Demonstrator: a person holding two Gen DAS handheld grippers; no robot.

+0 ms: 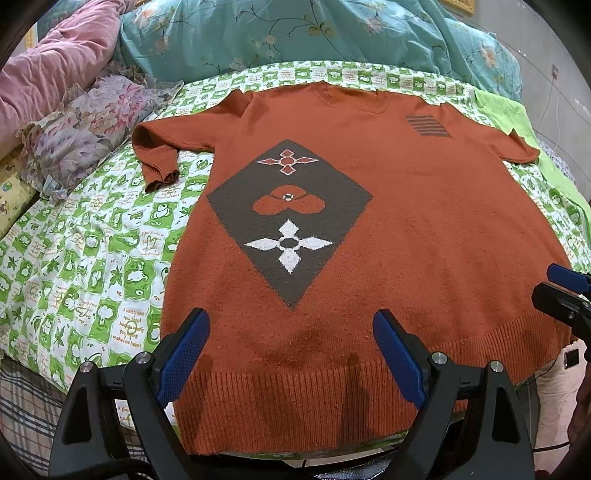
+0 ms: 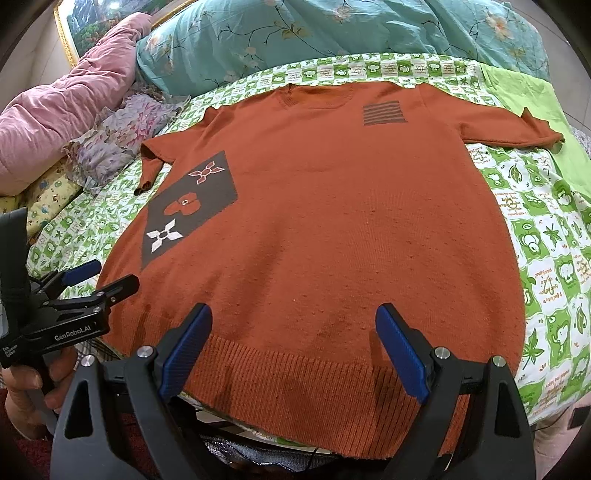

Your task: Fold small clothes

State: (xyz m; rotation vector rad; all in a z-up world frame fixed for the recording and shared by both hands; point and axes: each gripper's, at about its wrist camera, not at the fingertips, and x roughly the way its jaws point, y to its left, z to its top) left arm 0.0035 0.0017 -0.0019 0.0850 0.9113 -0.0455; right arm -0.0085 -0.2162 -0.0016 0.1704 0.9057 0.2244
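A rust-orange knit sweater (image 1: 388,206) lies spread flat, front up, on the bed, with a grey diamond flower motif (image 1: 290,218) and a striped grey patch (image 1: 427,126) near the collar. It also fills the right wrist view (image 2: 332,206). Its left sleeve (image 1: 157,155) is bent back; its right sleeve (image 2: 517,123) lies straight out. My left gripper (image 1: 291,350) is open just above the ribbed hem on the sweater's left half. My right gripper (image 2: 293,349) is open above the hem on the right half. Neither holds anything.
The green-and-white patterned bed sheet (image 1: 92,258) lies under the sweater. A teal floral quilt (image 1: 295,33) and a pink quilt (image 1: 55,74) are piled at the far side, with a floral pillow (image 1: 92,125) at left. A lime green cloth (image 2: 535,110) lies at far right.
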